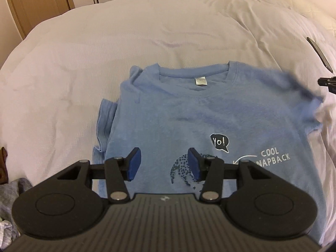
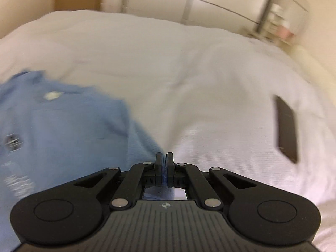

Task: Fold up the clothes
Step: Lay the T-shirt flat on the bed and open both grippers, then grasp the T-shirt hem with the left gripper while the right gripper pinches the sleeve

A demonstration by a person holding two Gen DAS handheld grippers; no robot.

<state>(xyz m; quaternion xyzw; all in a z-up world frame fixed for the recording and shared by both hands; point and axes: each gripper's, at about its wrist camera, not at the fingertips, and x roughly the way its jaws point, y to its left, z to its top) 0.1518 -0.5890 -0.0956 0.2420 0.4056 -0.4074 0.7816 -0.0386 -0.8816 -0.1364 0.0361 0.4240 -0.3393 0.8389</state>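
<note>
The light blue cotton T-shirt (image 1: 199, 113) lies face up on the white quilted bed cover (image 1: 105, 48), with the collar away from the camera and a small white label inside the neck. On the chest there is a dark speech bubble saying "Yo!", a dotted dark figure and white letters. Its left sleeve is already turned under at the side, but the right sleeve is lifted and looks blurred in the left wrist view.

The right gripper (image 2: 164, 169) is clenched, and a thin edge of blue cloth appears between its pads, so it seems to be pinching the right side of the shirt. The left gripper (image 1: 163, 163) hangs above the lower chest with its jaws apart and nothing between them.

I think the main risk is that the thin pinch slips out while the sleeve is carried across, because only little cloth is caught. Also, with nothing pressing the body of the shirt down, a pull could drag the whole shirt sideways and spoil the fold on the left.

A dark flat phone (image 2: 287, 130) lies on the cover to the right, well apart from the shirt.
</note>
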